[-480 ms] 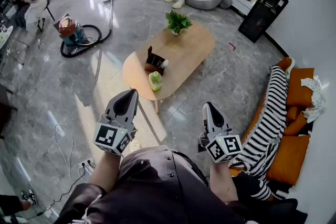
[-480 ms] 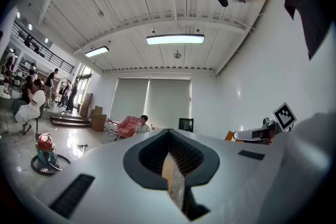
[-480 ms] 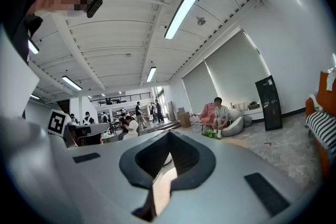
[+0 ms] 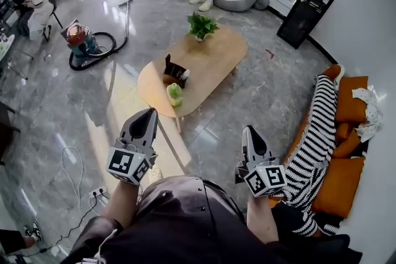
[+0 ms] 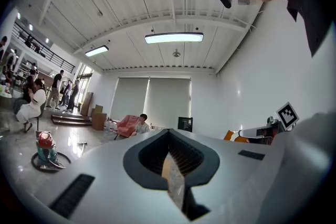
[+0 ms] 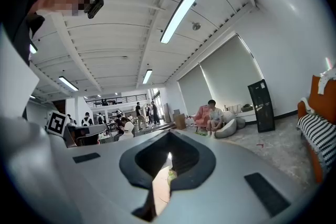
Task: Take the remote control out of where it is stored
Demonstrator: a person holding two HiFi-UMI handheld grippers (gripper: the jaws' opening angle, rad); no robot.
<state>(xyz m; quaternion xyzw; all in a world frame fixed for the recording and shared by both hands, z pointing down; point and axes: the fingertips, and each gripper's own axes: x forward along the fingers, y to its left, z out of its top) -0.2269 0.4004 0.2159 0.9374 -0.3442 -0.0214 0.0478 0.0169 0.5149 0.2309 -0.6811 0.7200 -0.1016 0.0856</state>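
Note:
An oval wooden coffee table [image 4: 210, 59] stands on the grey floor a few steps ahead of me. On it is a dark brown holder [image 4: 174, 73] with something pale sticking out at its right side; I cannot tell whether that is the remote control. A green object [image 4: 174, 94] lies in front of the holder, and a potted plant [image 4: 201, 25] stands at the table's far end. My left gripper [image 4: 148, 115] and right gripper [image 4: 250, 133] are held at waist height, well short of the table. Both are shut and empty, as the left gripper [image 5: 169, 139] and the right gripper [image 6: 168, 157] also show in their own views.
A vacuum cleaner [image 4: 80, 40] with its hose lies on the floor at the left. An orange sofa [image 4: 346, 133] with a striped blanket [image 4: 317, 133] lines the right wall. A person sits on a beanbag [image 4: 238, 0] beyond the table. A black cabinet [image 4: 304, 10] is at the far right, and a power strip [image 4: 99, 193] with a cable at my left.
The table and room have slid slightly up and left in the head view. Both grippers stay shut in front of the body; the right one sits a little lower.

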